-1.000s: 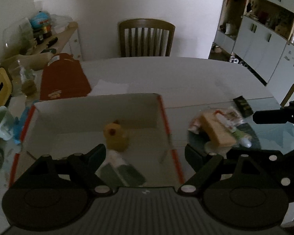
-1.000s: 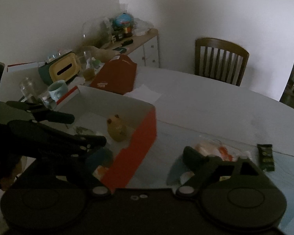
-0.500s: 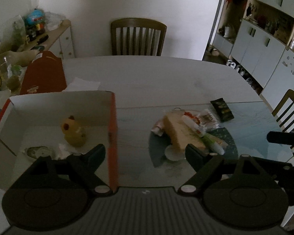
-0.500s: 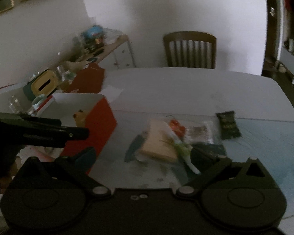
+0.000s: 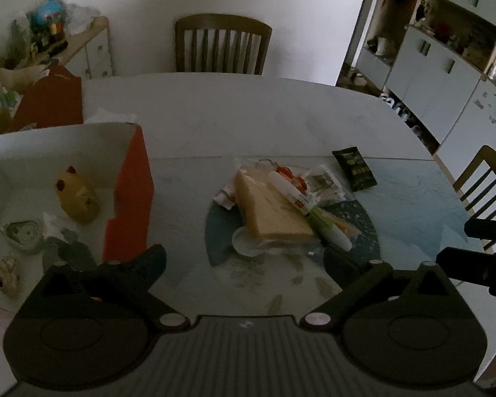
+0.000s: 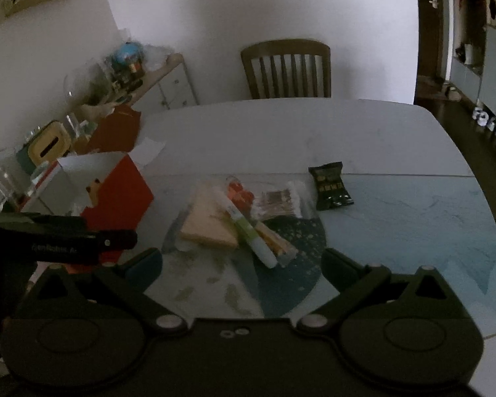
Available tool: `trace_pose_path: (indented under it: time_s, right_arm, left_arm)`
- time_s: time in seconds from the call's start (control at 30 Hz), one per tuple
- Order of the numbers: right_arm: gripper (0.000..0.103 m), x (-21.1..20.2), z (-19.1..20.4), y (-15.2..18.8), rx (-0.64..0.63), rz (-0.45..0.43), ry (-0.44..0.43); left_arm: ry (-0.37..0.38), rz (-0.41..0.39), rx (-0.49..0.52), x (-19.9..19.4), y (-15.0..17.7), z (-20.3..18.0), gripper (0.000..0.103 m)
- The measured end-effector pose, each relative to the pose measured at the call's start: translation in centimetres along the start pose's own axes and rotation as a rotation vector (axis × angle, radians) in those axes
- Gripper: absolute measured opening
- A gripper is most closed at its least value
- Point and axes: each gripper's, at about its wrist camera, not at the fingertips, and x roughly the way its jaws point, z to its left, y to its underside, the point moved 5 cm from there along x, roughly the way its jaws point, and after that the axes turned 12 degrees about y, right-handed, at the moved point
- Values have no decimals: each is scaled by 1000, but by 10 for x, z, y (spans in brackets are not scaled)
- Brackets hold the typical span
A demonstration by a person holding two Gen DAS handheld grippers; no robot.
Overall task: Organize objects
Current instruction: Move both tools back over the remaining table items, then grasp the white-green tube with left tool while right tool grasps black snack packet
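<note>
White desk (image 5: 234,112) surface lies bare across its far half, up to the wooden chair (image 5: 223,46) at the back edge; the near right stretch toward the rounded edge is also free. Left of centre stands the red-sided box (image 5: 132,178), white inside, its near red wall notched low. Between box and heap runs a clear strip of desk.

Both claws hover above the near edge, touching nothing. The left claw (image 5: 244,261) has its fingers spread wide apart and empty, framing the heap; the right claw (image 6: 241,261) is likewise wide apart and empty, with the left tool's dark body crossing its view at the left.

Inside the box sit a yellow toy figure (image 5: 77,195), a small greenish packet (image 5: 23,233), a crumpled wrapper and a pale lump near the front corner. The heap still outside rests on a teal round mat (image 5: 363,228): a tan wedge-shaped block (image 5: 268,211), a white-and-green tube (image 5: 310,211) lying across it, and clear packets (image 5: 325,182). A dark snack packet (image 5: 355,168) lies just beyond, apart.
</note>
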Motion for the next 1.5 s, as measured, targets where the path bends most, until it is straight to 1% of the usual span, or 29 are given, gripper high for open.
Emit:
trace_pose_path:
  time_s: [0.13,0.23,0.3,0.4,0.6,0.73,0.93,1.13,1.17,1.2,1.27,1.37,1.4,1.5]
  right_arm:
    - [103,13,-3,3,-84,-13,32]
    - [102,25,-11,3,-105,-13,53]
    - [100,36,-19,-1,-106,-11,79]
    - [100,50,-32,-11,-108,-15,106]
    - [97,79,-50,-32,-140,-22,135]
    - [94,99,-58,-41,-144,-10,141]
    - [90,131,-66,-52,-152,22,156]
    - [88,151,-69,-64,-150,35,146]
    - [87,154,-69,-65,-151,39,145]
    - [84,158,-69,-66,-151,45,145]
    - [83,164,-69,-67,-146,56,139]
    - [81,172,-67,-67,-148,64,136]
    - [80,175,-67,-67,-151,68,138]
    - [79,182,-67,-67,-150,74,153]
  left_arm:
    - [-14,7,-2,15,1,-3,102]
    - [-25,9,5,28,-1,-5,102]
    - [-24,16,8,38,-4,-7,102]
    - [-23,17,20,50,-9,-12,102]
    - [-31,23,57,76,-21,-27,102]
    - [-42,25,53,93,-29,-35,102]
    - [-78,41,1,118,-34,-47,102]
    - [-105,37,3,135,-35,-57,100]
    - [-110,36,2,137,-35,-57,96]
    - [-111,38,0,140,-36,-58,90]
    - [-115,47,-2,144,-35,-58,84]
    - [-122,59,5,148,-34,-59,79]
    - [-126,61,13,149,-33,-59,70]
    - [-121,66,18,151,-33,-60,55]
